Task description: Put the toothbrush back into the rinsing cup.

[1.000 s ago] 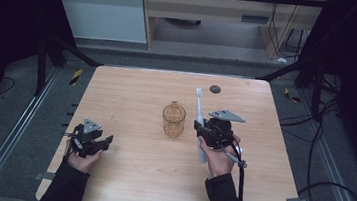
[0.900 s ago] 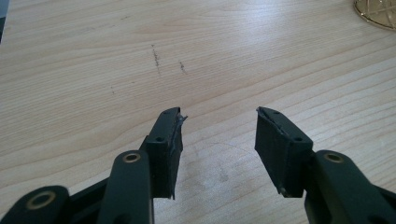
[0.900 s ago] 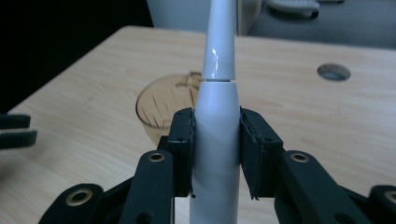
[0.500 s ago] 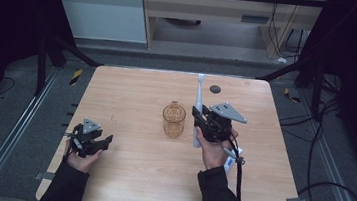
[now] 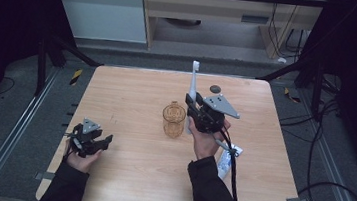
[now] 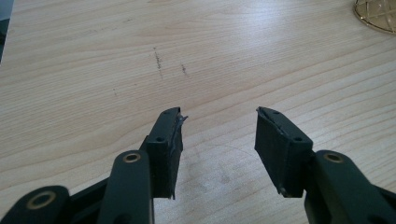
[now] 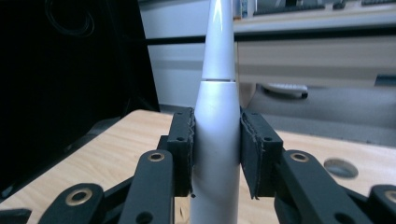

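Toothbrush (image 7: 217, 140) clamped upright in right tongs (image 7: 215, 149) should go handle-down into the amber cup (image 5: 173, 120); left tongs (image 6: 218, 135) rest apart, empty.

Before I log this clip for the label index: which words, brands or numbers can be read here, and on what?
None can be read.
Tube beside the right hand: print too blurred to read.
Electric toothbrush: plain white, no marking shows.
Amber cup: no text shows.

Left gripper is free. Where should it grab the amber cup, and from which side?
Take the amber cup across its ribbed wall, low down, coming level from its left. It stands upright, its handle looks turned away, and the right gripper with the toothbrush crowds its right.
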Action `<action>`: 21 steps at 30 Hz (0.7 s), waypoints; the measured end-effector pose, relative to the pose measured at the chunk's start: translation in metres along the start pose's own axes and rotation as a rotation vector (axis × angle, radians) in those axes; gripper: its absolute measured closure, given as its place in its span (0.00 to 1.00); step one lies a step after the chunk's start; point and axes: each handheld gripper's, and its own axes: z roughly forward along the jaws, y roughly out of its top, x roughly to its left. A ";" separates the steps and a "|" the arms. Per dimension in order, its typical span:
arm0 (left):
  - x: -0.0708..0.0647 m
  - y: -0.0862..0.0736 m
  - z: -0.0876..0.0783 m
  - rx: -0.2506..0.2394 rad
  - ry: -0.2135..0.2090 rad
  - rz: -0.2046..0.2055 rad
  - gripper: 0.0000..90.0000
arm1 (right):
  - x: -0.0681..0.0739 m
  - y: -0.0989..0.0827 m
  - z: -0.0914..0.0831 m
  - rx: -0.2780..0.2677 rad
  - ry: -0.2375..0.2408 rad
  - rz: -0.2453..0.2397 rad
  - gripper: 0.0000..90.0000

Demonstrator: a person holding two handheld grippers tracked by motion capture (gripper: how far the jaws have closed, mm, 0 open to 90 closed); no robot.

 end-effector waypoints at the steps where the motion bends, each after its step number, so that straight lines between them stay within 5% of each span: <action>1: 0.000 0.000 0.000 0.000 0.000 0.000 0.56 | 0.004 0.002 0.004 -0.015 0.001 -0.005 0.75; 21: 0.001 0.000 -0.001 -0.004 -0.002 -0.007 0.56 | 0.019 0.009 0.045 -0.111 0.016 0.015 0.75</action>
